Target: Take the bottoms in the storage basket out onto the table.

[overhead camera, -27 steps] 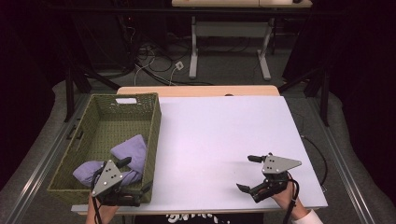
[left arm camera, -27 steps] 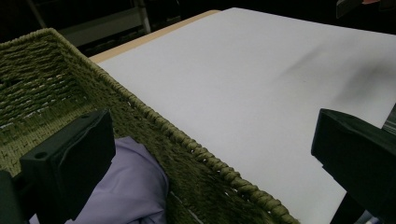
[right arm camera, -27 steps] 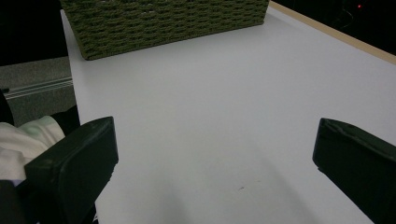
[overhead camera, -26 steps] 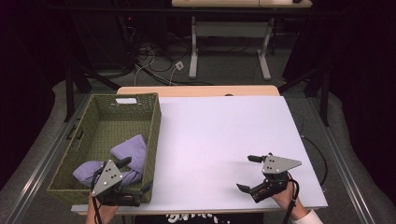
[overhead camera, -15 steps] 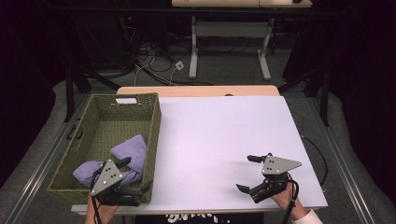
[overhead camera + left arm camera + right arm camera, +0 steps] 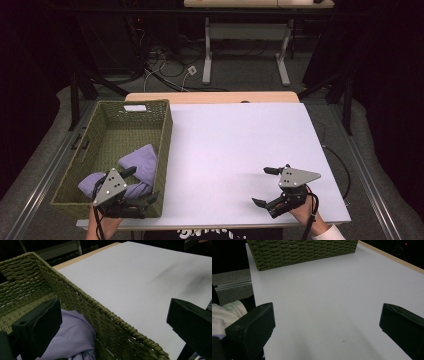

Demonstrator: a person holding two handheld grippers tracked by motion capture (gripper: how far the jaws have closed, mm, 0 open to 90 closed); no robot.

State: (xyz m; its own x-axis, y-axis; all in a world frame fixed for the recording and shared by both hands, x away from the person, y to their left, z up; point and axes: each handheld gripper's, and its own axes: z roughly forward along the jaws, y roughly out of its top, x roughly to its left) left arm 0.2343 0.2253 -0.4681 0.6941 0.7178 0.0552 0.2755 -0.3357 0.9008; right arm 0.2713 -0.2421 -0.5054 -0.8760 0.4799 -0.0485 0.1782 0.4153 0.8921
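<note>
A crumpled lilac cloth [image 6: 137,167] lies in the near end of the olive-green woven basket [image 6: 102,131] at the left of the white tabletop [image 6: 235,145]. The left gripper [image 6: 142,187] hovers over the basket's near right wall, jaws wide apart, straddling it and empty. The right gripper [image 6: 264,186] rests near the tabletop's front edge, jaws spread, gripping nothing.

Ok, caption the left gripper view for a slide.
Open left claw straddling the green basket's rim, lilac cloth inside.
</note>
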